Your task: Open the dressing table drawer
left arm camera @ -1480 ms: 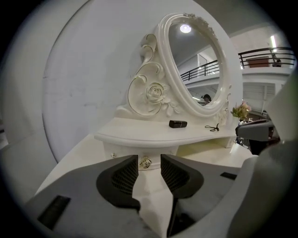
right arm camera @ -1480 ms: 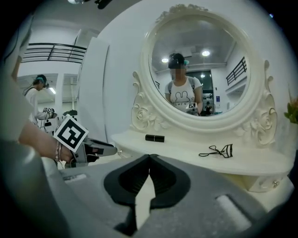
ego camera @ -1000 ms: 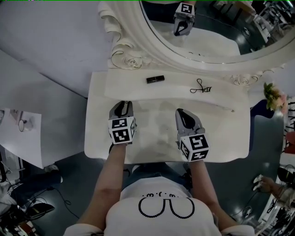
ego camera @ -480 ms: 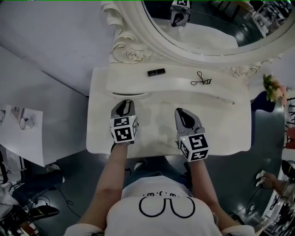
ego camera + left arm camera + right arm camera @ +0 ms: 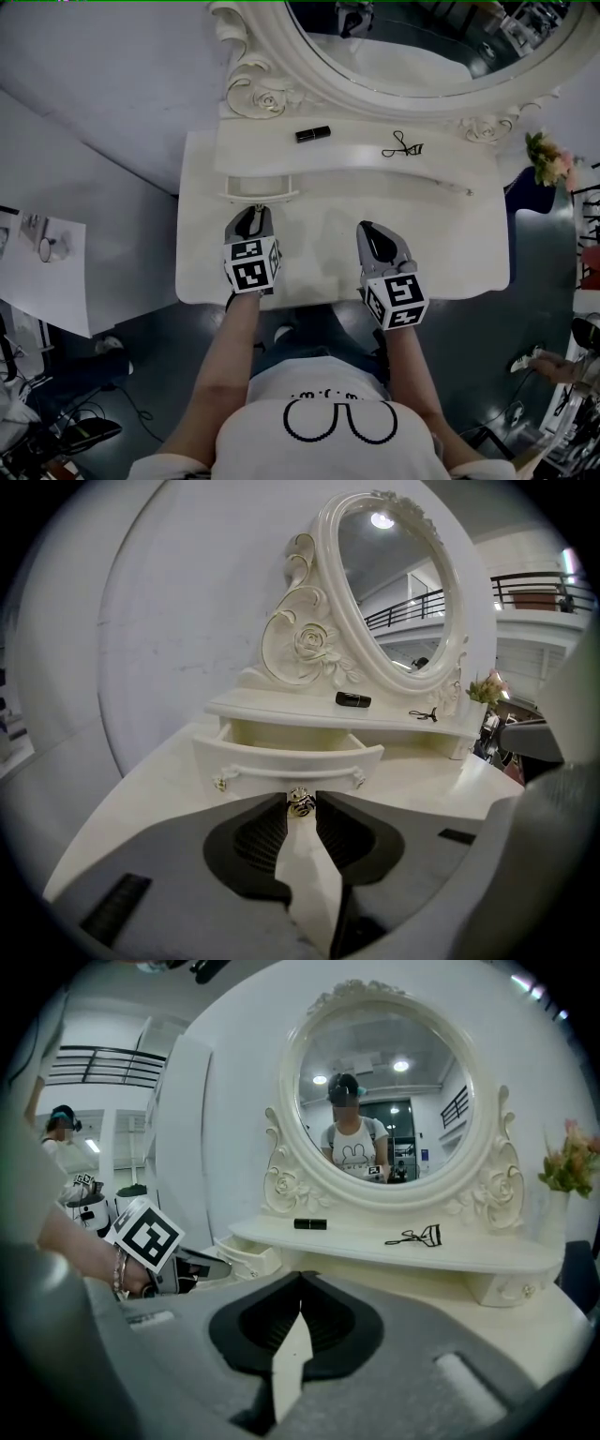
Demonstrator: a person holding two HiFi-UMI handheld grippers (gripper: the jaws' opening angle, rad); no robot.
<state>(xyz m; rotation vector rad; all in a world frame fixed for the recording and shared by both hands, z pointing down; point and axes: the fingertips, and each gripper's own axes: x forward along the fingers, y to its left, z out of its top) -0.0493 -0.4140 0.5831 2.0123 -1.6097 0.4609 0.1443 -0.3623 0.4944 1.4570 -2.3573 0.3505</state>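
I'm clamping my left gripper's [image 5: 251, 218] jaws on the drawer's [image 5: 281, 759] small knob [image 5: 301, 802], its only pull point. The drawer is sitting partly out. My right gripper [image 5: 299, 1281] is hovering above the tabletop [image 5: 450, 255], jaws pressed together, empty.

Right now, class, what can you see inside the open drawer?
Inside the drawer only bare cream walls show, nothing else. Its floor is hidden behind its own front, so anything lying low cannot be seen.

Head view looks down; both gripper views face the dressing table [image 5: 319, 253].
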